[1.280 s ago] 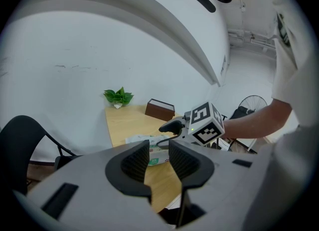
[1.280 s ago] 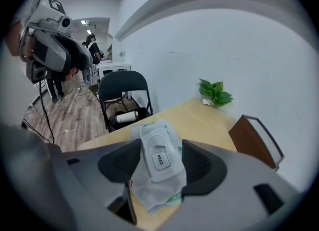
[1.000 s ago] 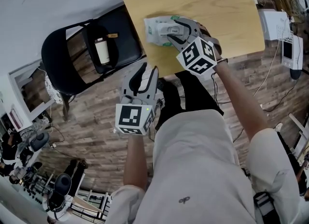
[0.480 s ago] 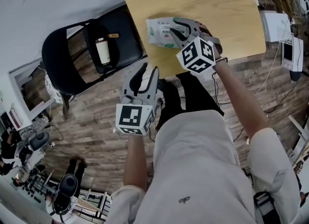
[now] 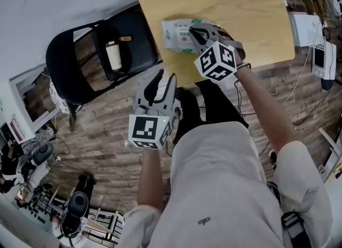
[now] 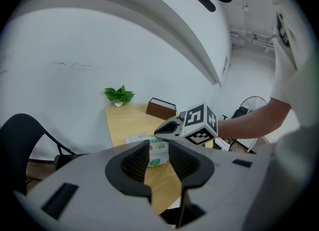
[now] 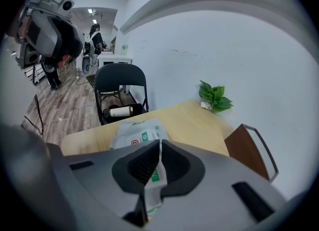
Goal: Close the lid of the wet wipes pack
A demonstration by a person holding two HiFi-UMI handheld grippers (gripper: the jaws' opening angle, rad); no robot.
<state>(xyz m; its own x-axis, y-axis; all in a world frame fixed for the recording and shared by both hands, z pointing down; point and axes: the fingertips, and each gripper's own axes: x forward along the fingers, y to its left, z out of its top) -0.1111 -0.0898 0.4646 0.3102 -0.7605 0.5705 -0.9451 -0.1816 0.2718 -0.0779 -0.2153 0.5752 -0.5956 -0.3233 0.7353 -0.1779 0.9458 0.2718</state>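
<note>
Right gripper [image 5: 191,31], jaws just closed with nothing clearly pinched, sits over the wipes pack [image 5: 173,34] by the tabletop's [image 5: 240,17] near edge. Press the lid [image 7: 137,139] flat, evenly.

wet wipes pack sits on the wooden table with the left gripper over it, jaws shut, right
No: the right gripper is over the wet wipes pack on the table, its jaws having just closed; the head view shows the left gripper off the table.
</note>
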